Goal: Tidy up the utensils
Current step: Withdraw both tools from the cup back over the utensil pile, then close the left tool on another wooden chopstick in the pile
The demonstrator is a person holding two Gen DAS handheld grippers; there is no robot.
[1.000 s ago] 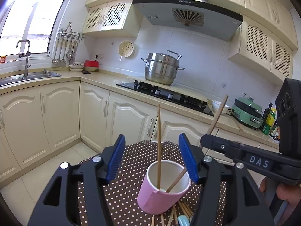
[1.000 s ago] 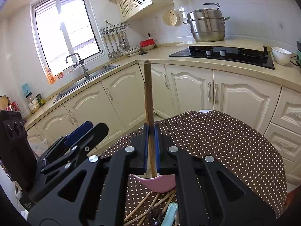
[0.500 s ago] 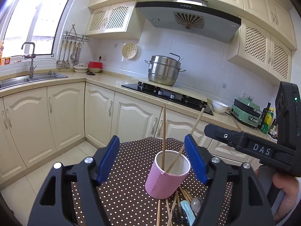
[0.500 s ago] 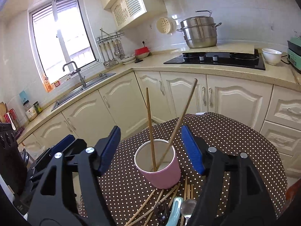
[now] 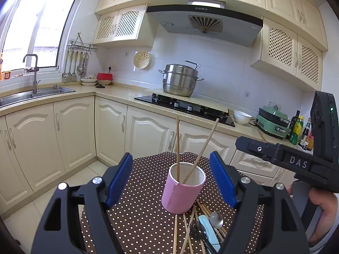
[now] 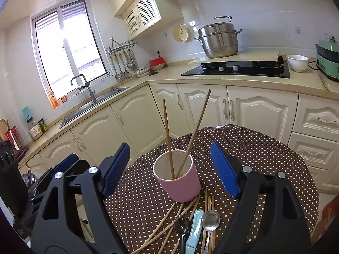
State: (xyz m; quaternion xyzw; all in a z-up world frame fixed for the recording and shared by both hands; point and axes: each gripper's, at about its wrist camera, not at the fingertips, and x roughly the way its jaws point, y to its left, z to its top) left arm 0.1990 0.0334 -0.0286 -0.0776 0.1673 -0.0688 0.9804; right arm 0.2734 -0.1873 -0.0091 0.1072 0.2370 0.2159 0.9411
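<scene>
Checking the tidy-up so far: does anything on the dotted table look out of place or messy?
Yes. Only two chopsticks stand in the pink cup, leaning apart. Loose chopsticks lie criss-crossed on the tablecloth in front of the cup, mixed with two metal spoons and a pale blue handle. Nothing looks spilled or broken.

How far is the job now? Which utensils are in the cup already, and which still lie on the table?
Done: two chopsticks stand in the pink cup. In hand: nothing; the left tongs and right tongs are opening, and their pads are clear of the cup between them. Left: loose chopsticks, two metal spoons and a light blue handle lie on the dotted cloth in front of the cup.
</scene>
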